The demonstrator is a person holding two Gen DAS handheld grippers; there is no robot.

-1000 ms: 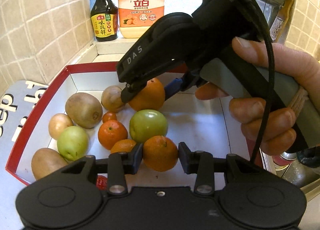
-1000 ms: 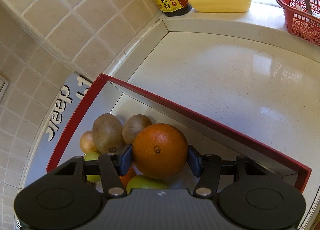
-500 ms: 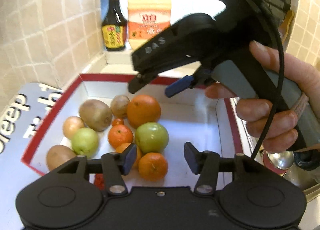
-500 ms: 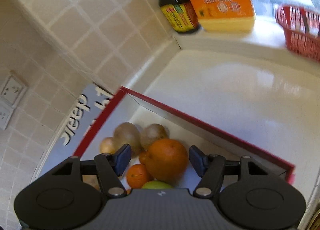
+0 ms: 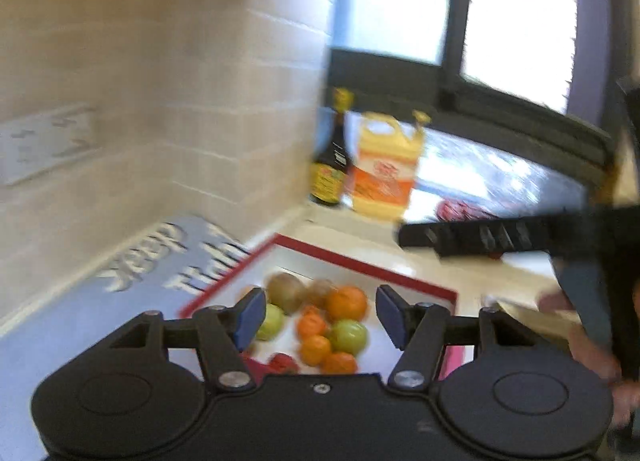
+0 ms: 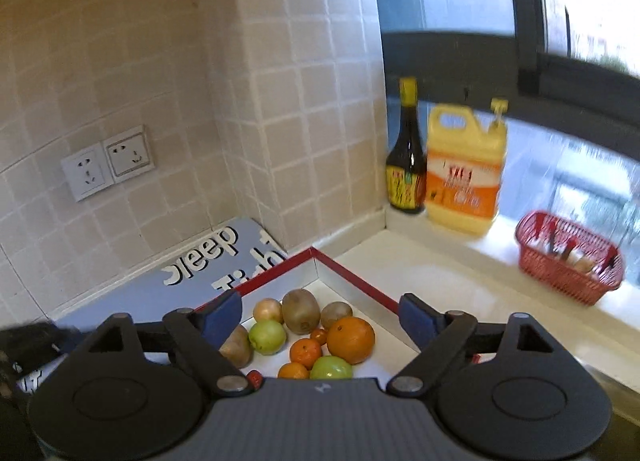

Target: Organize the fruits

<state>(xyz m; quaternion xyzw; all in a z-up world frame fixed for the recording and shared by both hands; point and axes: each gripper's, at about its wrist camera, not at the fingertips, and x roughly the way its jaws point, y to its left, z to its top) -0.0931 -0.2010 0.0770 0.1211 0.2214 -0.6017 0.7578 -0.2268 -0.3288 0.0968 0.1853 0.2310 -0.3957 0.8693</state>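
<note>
A red-rimmed white box (image 6: pixel 352 281) on the counter holds several fruits: a large orange (image 6: pixel 351 339), kiwis (image 6: pixel 301 311), green apples (image 6: pixel 267 336) and small tangerines (image 6: pixel 305 353). The box (image 5: pixel 360 261) and the large orange (image 5: pixel 346 303) also show, blurred, in the left wrist view. My right gripper (image 6: pixel 320 319) is open and empty, held high above the box. My left gripper (image 5: pixel 318 319) is open and empty, also well above the fruit. The right gripper's body (image 5: pixel 520 237) crosses the right side of the left wrist view.
A dark sauce bottle (image 6: pixel 406 165) and a yellow detergent jug (image 6: pixel 464 173) stand on the window ledge. A red mesh basket (image 6: pixel 568 261) sits to the right. A grey lid with white letters (image 6: pixel 192 277) lies left of the box. Tiled wall with sockets (image 6: pixel 106 169).
The right gripper let go of the large orange, which now lies in the box. Both grippers opened wider and rose up and back from the fruit.
</note>
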